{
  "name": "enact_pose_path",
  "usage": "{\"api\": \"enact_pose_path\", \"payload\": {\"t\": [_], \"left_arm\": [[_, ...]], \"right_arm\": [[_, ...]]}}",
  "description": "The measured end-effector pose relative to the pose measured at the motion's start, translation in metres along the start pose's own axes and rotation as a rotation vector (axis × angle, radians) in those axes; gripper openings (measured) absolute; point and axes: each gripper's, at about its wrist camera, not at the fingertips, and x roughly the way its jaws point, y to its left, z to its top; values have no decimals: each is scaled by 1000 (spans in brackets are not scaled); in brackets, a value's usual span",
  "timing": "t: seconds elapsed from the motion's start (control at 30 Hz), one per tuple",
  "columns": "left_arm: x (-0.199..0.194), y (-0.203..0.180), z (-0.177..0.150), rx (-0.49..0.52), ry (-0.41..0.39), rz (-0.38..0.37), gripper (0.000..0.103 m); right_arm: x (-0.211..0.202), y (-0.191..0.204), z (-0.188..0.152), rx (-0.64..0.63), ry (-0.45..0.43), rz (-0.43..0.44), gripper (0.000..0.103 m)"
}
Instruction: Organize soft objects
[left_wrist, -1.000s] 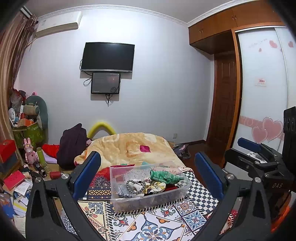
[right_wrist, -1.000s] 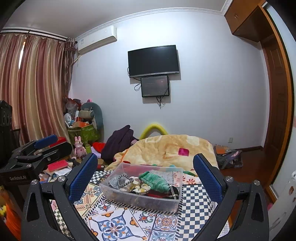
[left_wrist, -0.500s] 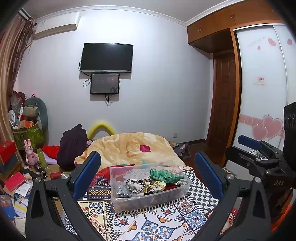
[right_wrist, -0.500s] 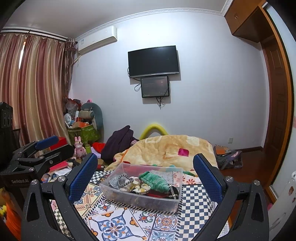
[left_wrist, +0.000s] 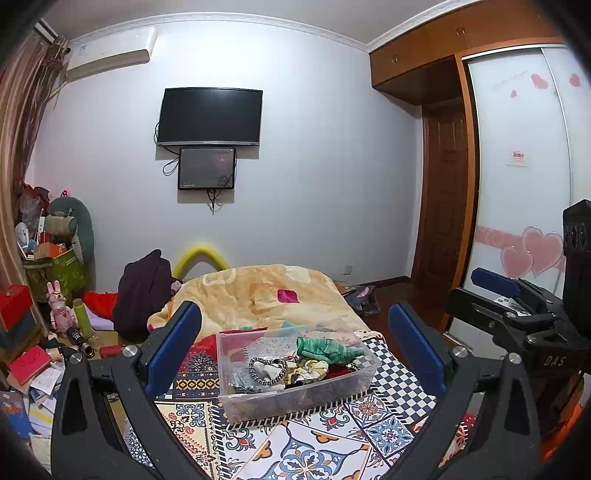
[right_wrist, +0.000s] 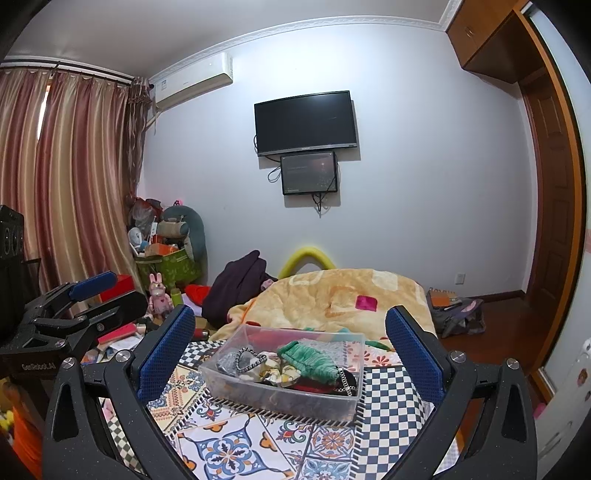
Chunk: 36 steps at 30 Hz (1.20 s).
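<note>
Our left gripper (left_wrist: 293, 347) is wide open and holds nothing. Our right gripper (right_wrist: 288, 350) is wide open too, and empty. Both hang above the clear box (left_wrist: 295, 384), not touching it. The box sits on the patterned cloth (left_wrist: 306, 443) and holds a green knit thing (left_wrist: 325, 349), a scrunchie (left_wrist: 308, 367) and maybe socks. Far behind lie a yellow blanket (left_wrist: 266, 295) and a TV (left_wrist: 210, 116) on the wall.
</note>
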Motion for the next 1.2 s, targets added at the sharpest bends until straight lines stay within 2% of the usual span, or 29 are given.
{"api": "enact_pose_path", "payload": {"t": [1.2], "left_arm": [[-2, 2, 1, 2, 5, -23, 103]], "right_arm": [[-3, 2, 4, 1, 12, -5, 103]]}}
